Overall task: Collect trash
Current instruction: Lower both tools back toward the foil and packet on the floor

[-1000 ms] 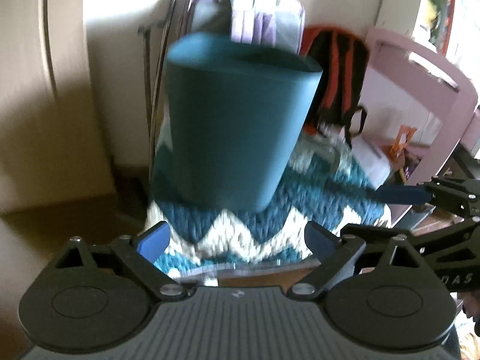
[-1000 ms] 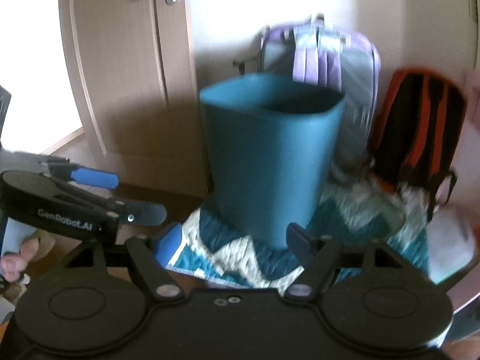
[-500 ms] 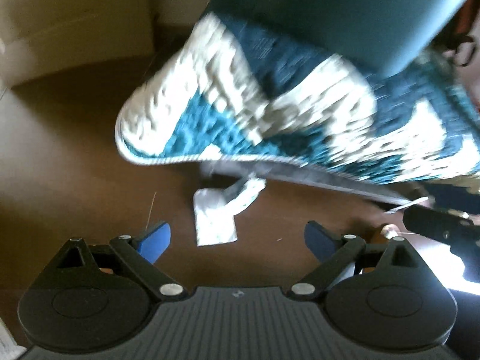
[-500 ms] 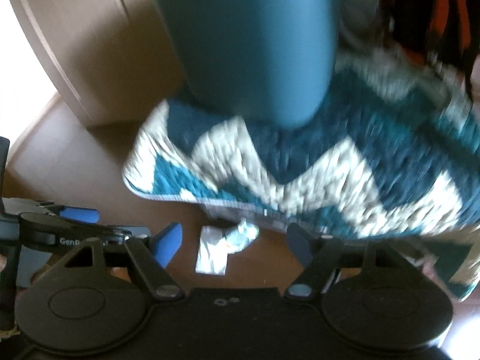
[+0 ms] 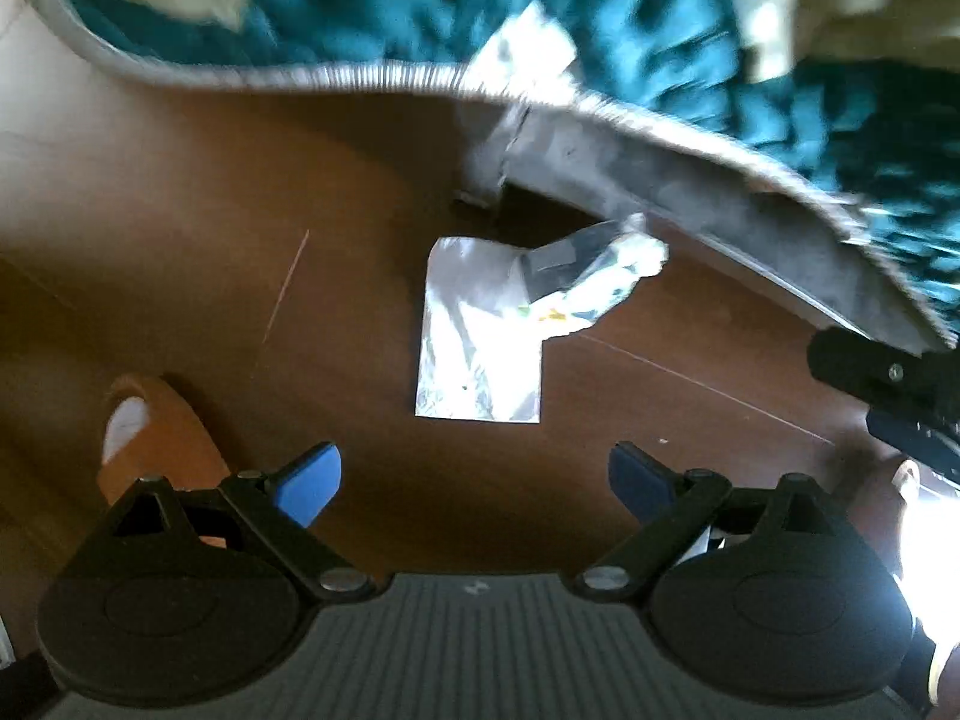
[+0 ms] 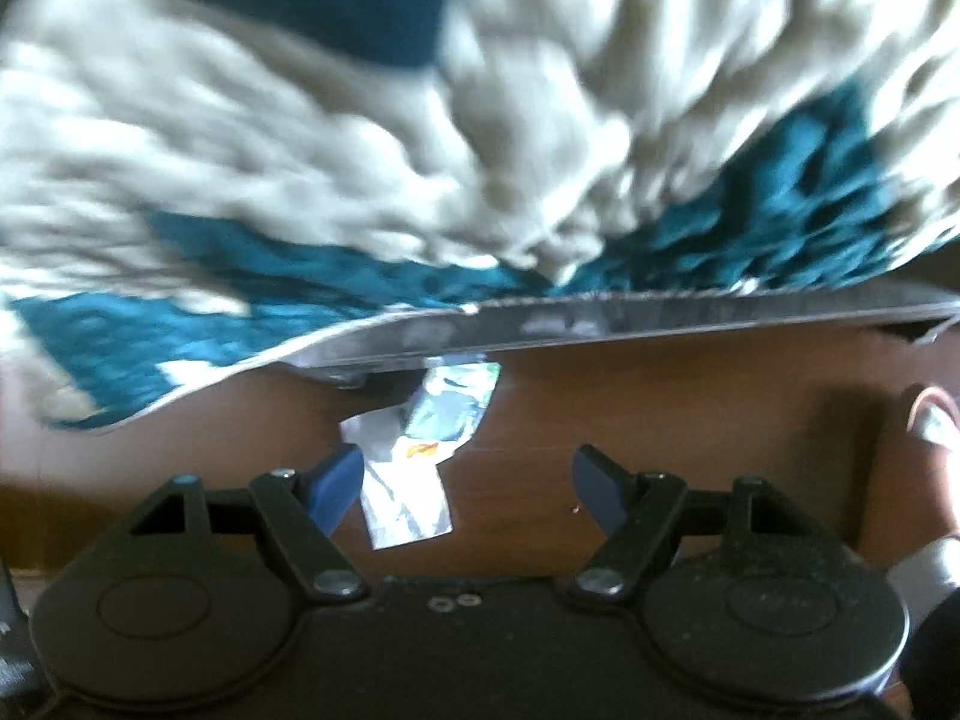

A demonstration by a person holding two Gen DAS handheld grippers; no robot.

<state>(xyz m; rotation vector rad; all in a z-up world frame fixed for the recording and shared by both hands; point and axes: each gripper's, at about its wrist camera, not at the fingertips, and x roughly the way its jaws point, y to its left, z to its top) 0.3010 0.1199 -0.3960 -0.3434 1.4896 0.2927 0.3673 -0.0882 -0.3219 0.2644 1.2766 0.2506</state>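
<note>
Both sets of jaws are wide open and hold nothing: the left gripper (image 5: 474, 483) hangs over the brown floor (image 5: 180, 228), and the right gripper (image 6: 468, 480) does too. The trash is a shiny silver wrapper (image 5: 480, 336) lying flat on the floor, with a crumpled, colorful end (image 5: 600, 288) that points toward the rug. From the left gripper it lies straight ahead, a bit away from the blue finger pads (image 5: 309, 483). From the right gripper the same wrapper (image 6: 408, 486) sits just beside the left pad (image 6: 333, 483), and its top end tucks under the rug's edge. I think the best way to pick it up is to go for the crumpled end, because it sticks up and gives the fingers something to squeeze. The flat part hugs the floor and would probably slip away. Come down slowly, put one finger on each side of the bump, then close. Going from left to right around it: a foot in an orange slipper (image 5: 150, 438) is near the left gripper, then the wrapper, then the fluffy teal and white rug (image 5: 660, 30) with its gray edge (image 5: 690, 180) lifted a little. That raised edge could get in the way or get pinched by mistake. Another slipper (image 6: 927, 420) shows at the far right.
</note>
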